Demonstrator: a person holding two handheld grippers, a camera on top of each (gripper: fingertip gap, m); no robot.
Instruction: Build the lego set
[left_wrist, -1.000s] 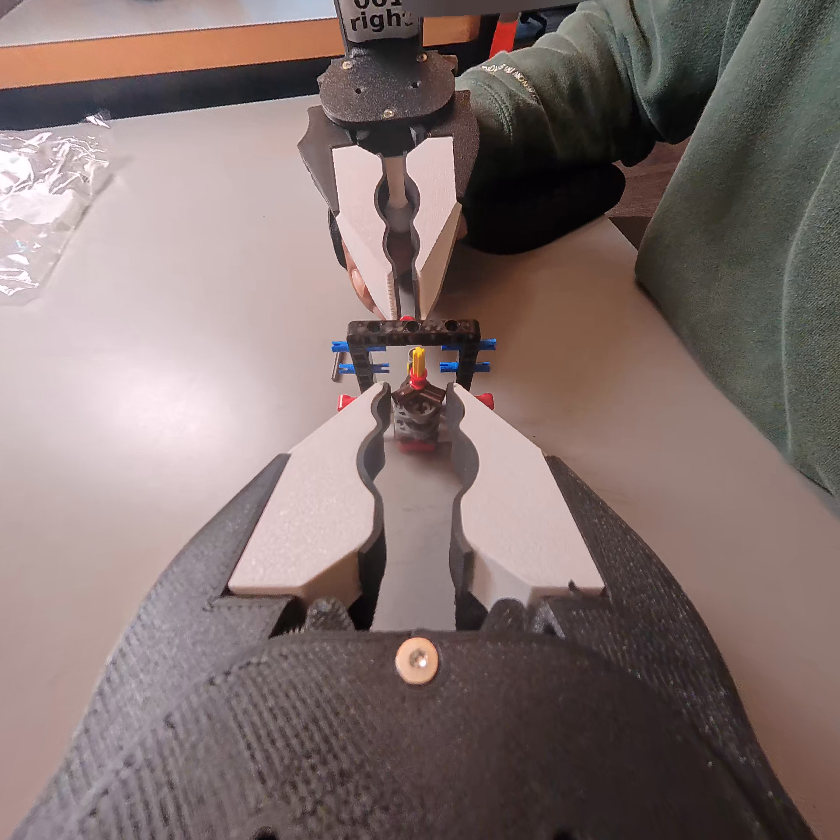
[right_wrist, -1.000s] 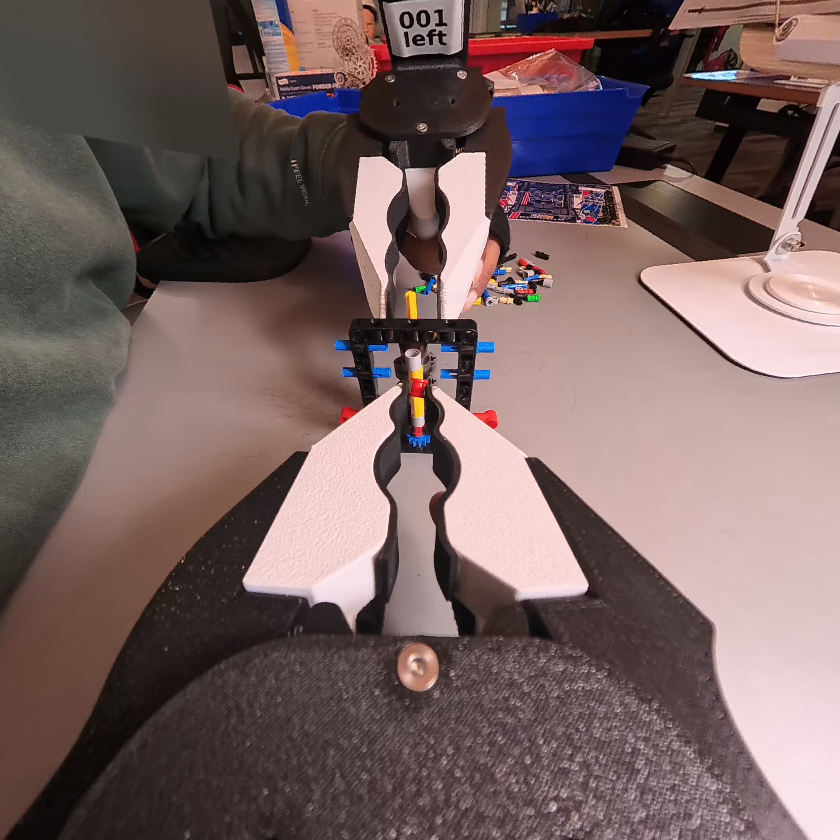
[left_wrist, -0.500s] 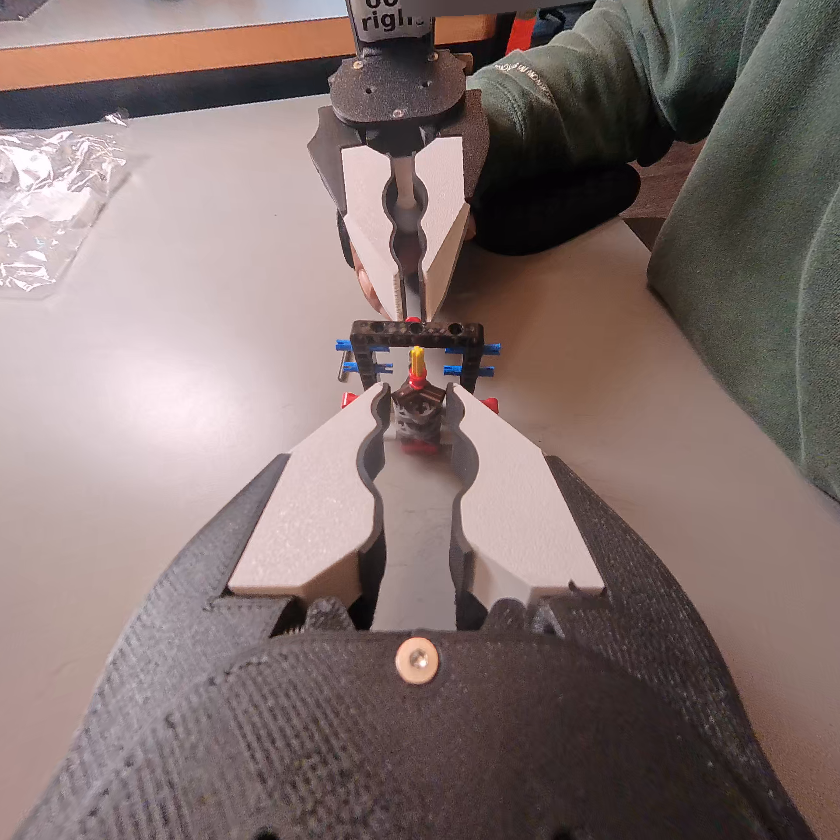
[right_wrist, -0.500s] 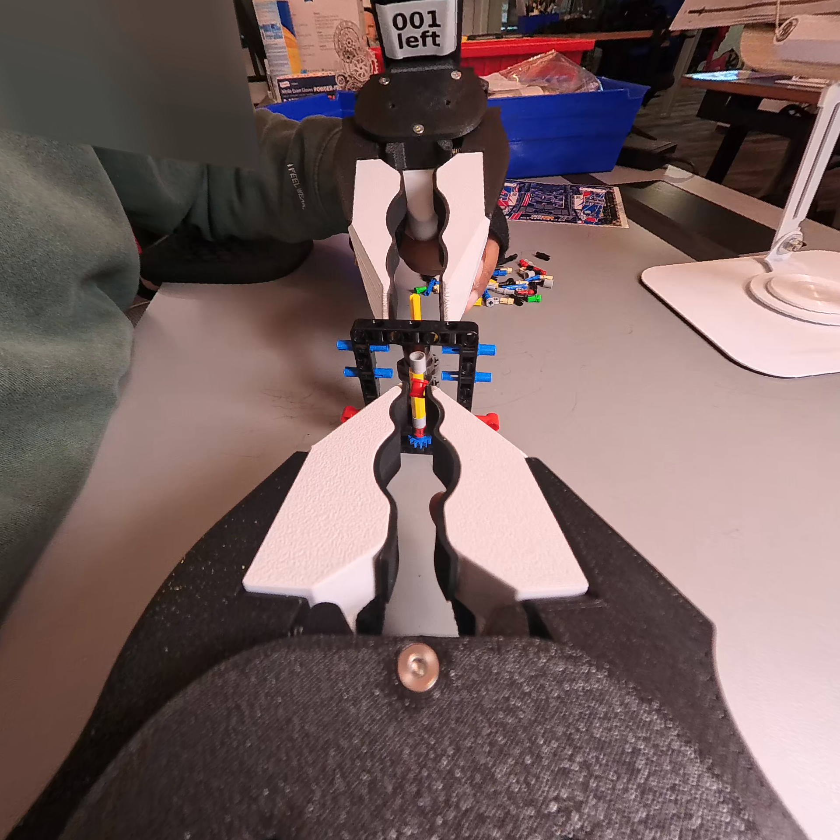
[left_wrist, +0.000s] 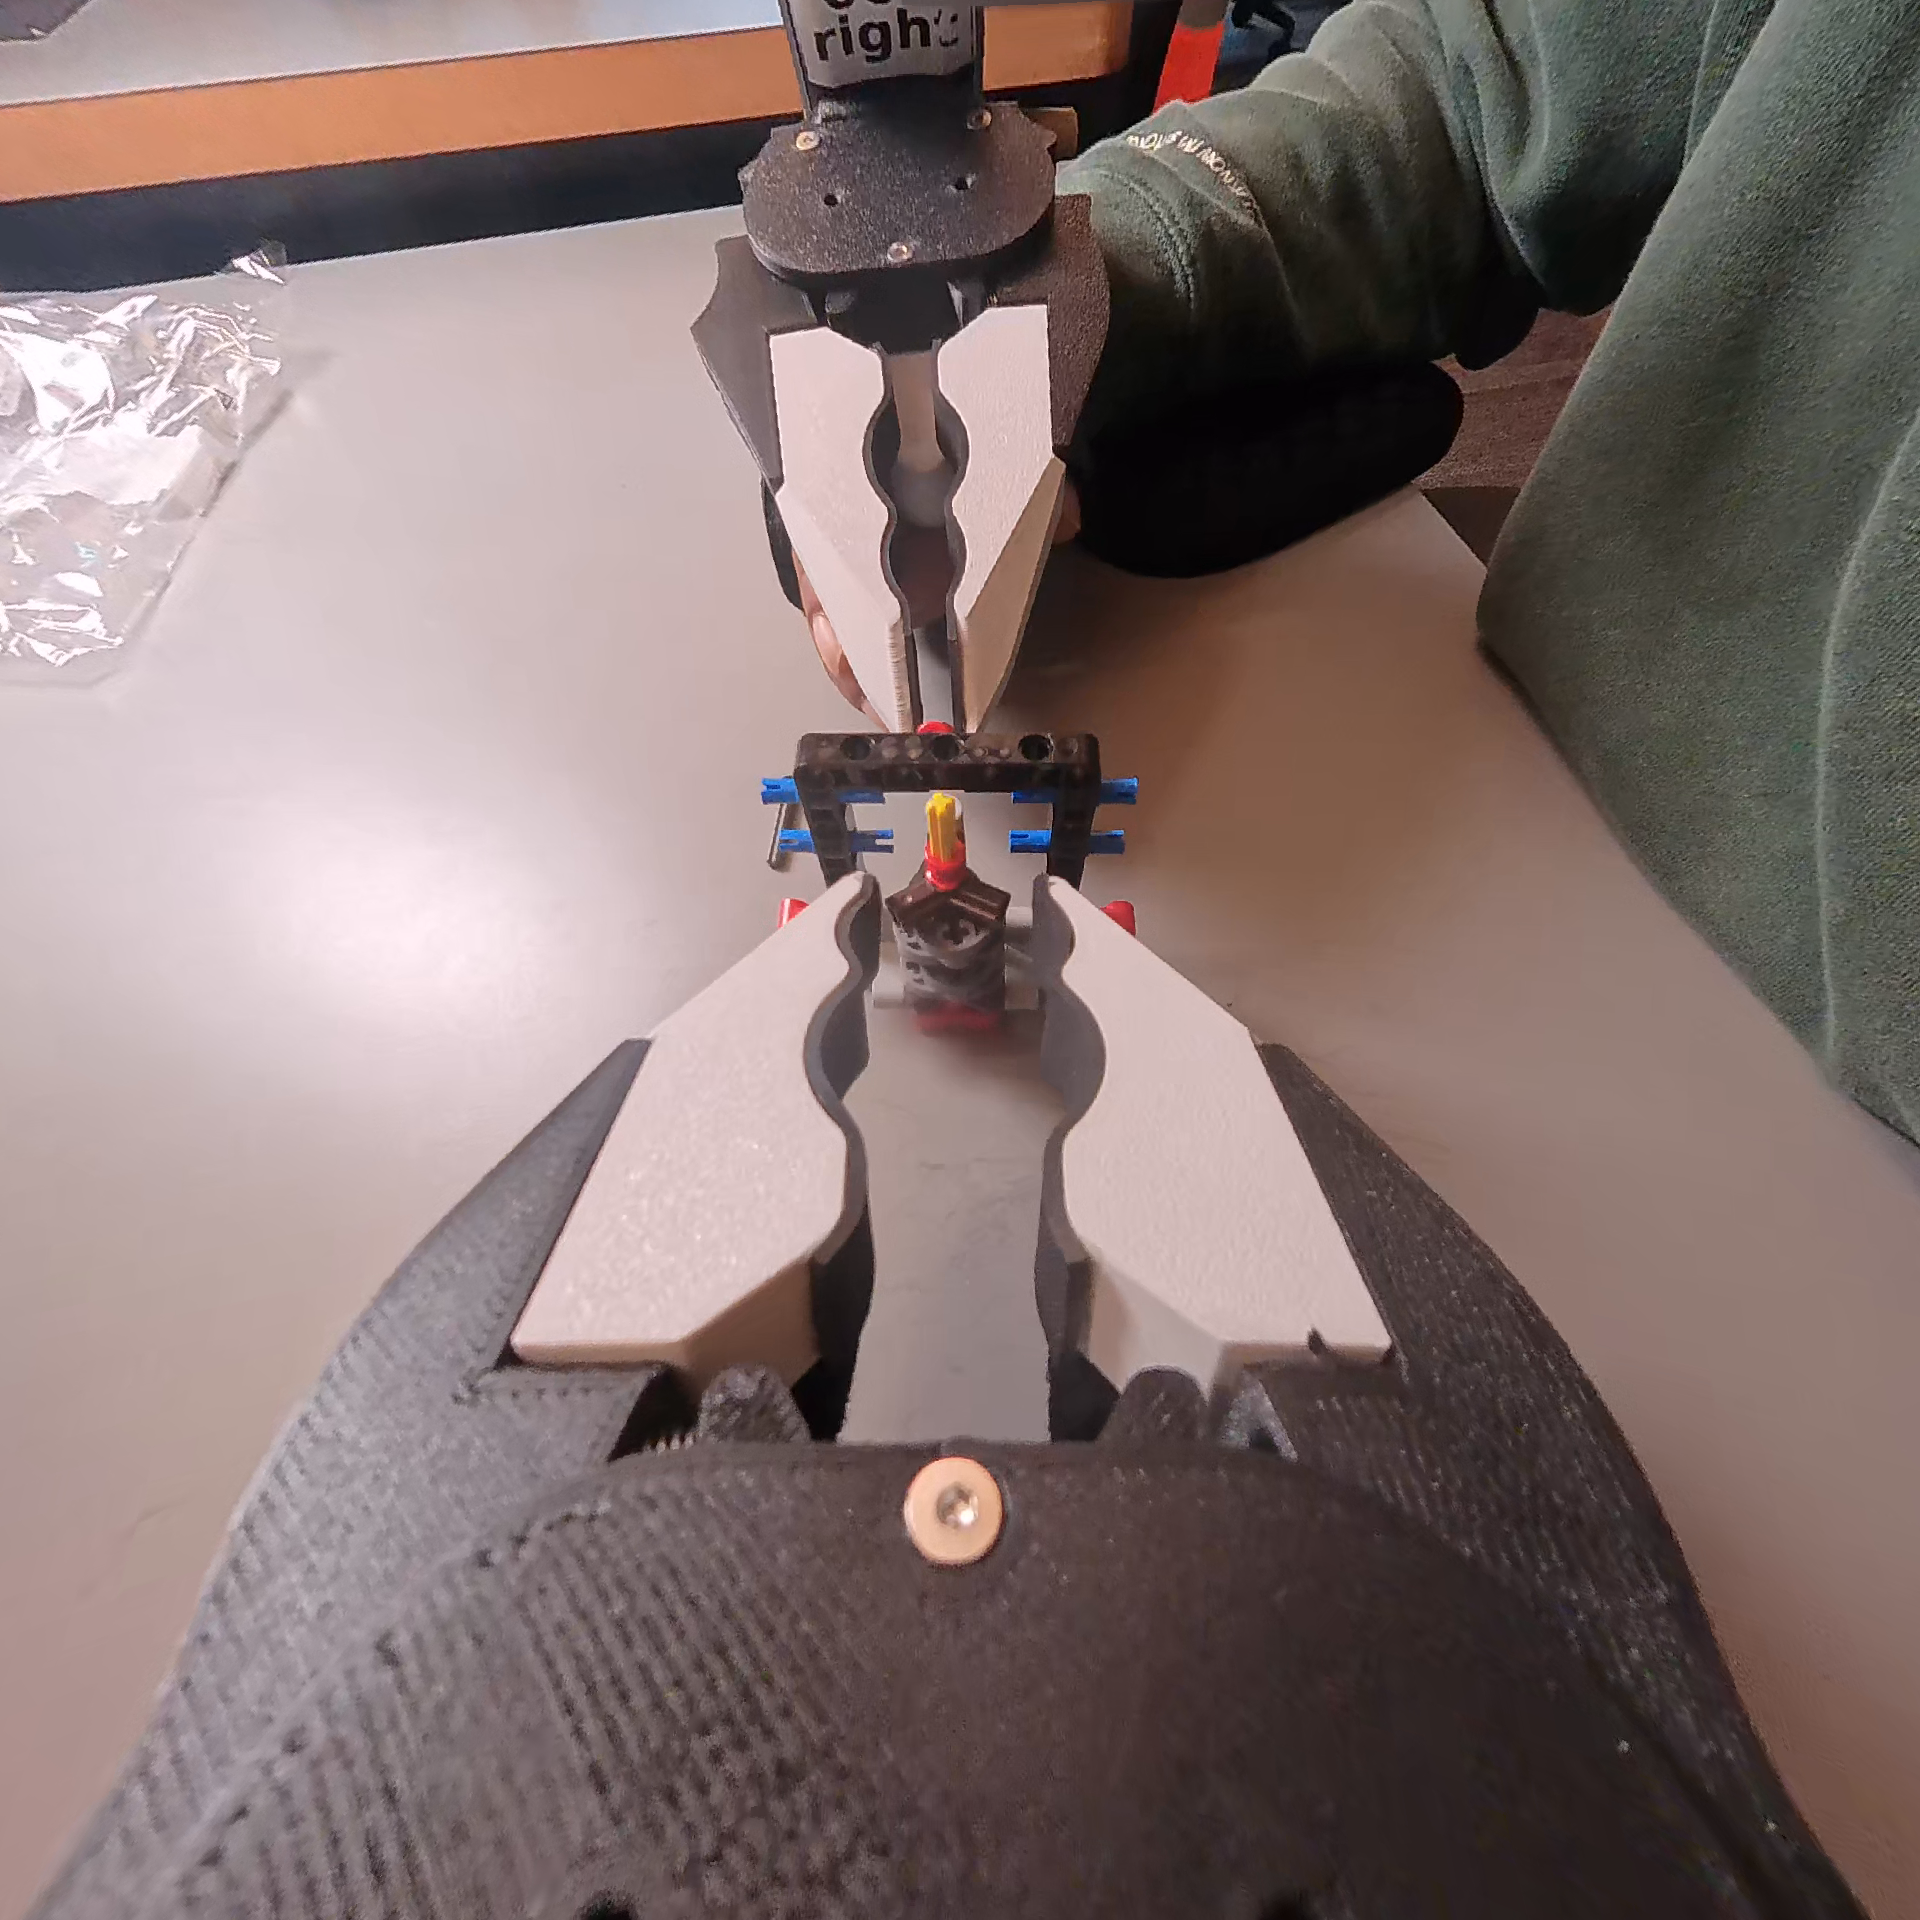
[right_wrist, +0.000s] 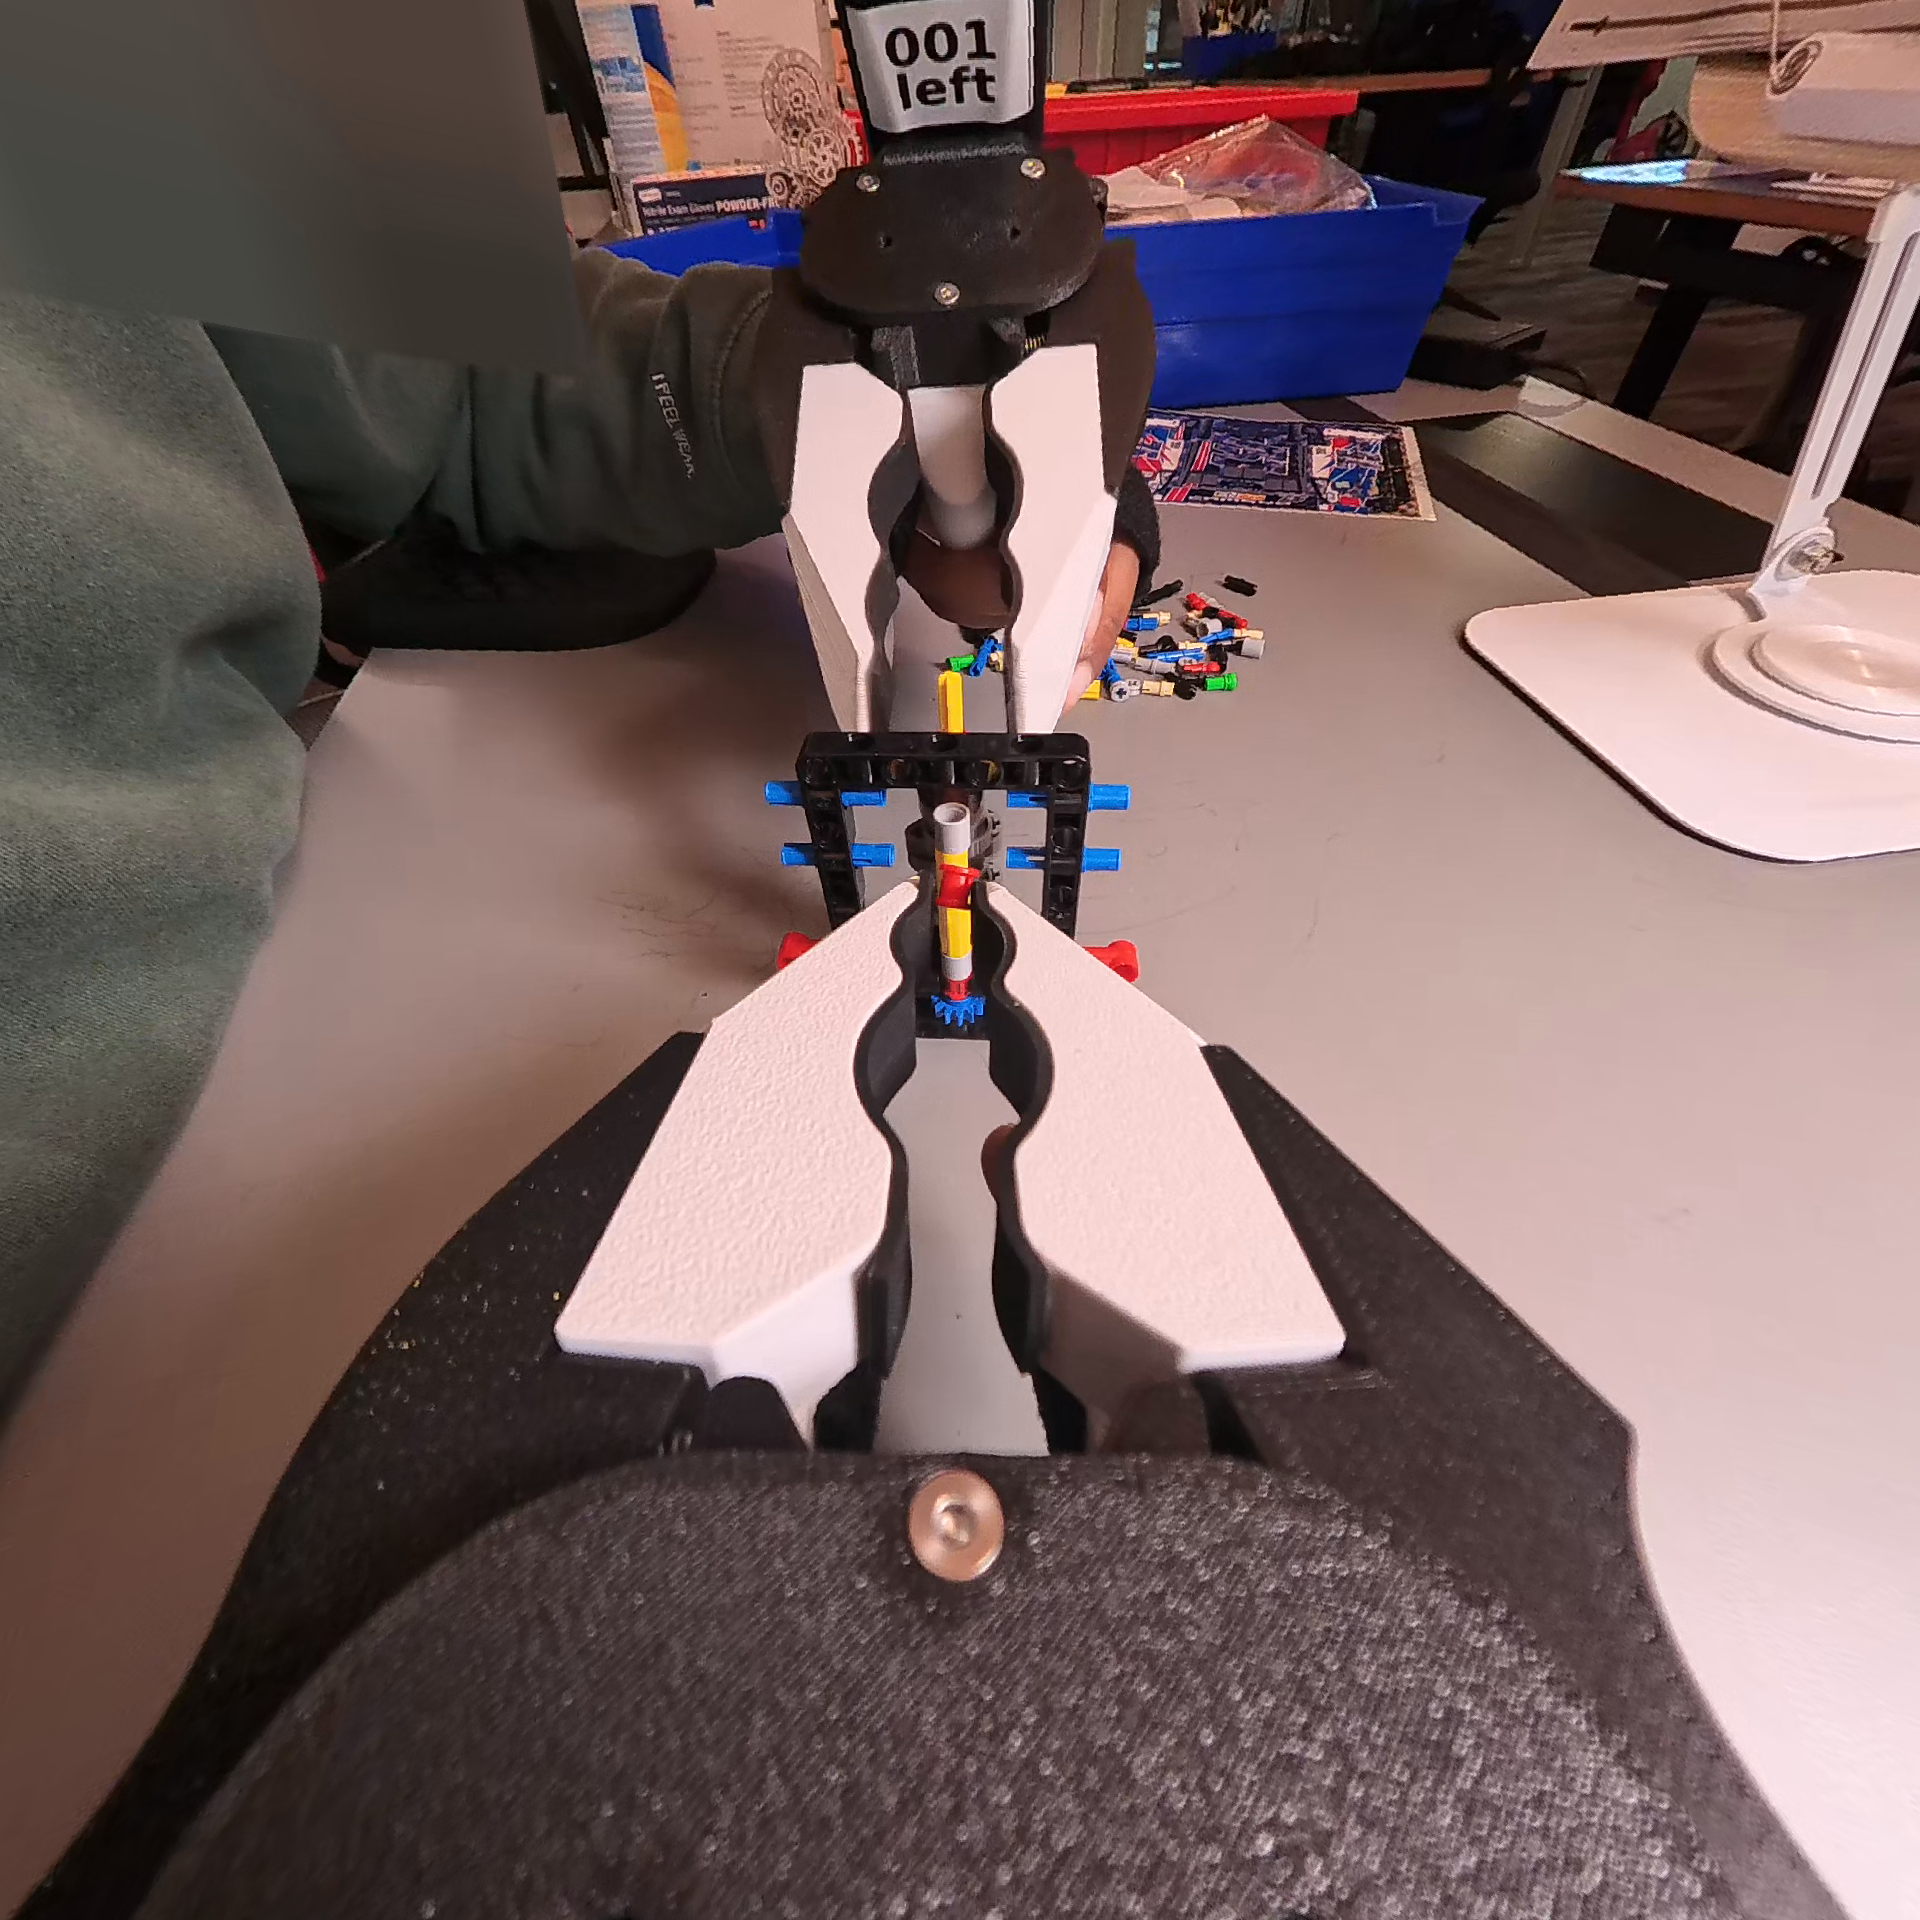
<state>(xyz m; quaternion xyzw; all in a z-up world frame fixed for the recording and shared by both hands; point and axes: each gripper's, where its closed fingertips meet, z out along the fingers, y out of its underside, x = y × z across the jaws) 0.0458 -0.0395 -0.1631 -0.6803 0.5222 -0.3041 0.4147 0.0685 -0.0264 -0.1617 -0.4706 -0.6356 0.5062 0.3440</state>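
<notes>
Since a second ago almost nothing has shifted: the right tongs (left_wrist: 928, 717) sit a touch higher in the left wrist view, and the lego frame (right_wrist: 943, 831) stays upright on the grey desk (left_wrist: 416, 727) between the two tools.

In the left wrist view, a crumpled clear plastic bag (left_wrist: 94, 468) lies at 10 o'clock, well apart from the build. A green sleeve (left_wrist: 1714, 520) fills the 2 to 3 o'clock side. In the right wrist view the same green sleeve covers 9 o'clock, a heap of loose small pieces (right_wrist: 1174, 649) lies on the desk at 1 o'clock just behind the left tongs (right_wrist: 940, 717), a printed sheet (right_wrist: 1278, 468) rests beyond it, blue bins (right_wrist: 1299, 291) stand at the back, and a white stand base (right_wrist: 1714, 707) takes 2 o'clock.

Each tool hides the far side of the frame from the other camera. The frame's foot is covered by the near fingertips, and the small blue gear (right_wrist: 954, 1010) is half hidden. The dark block (left_wrist: 945, 940) at the centre is blurred.

The left tongs are parted widely, straddling the dark block with red base; whether the fingertips (left_wrist: 847, 914) press it I cannot tell. The right tongs are nearly closed, with the yellow axle (right_wrist: 951, 914) standing in the narrow gap at their tips, though actual contact with it is not clear.
</notes>
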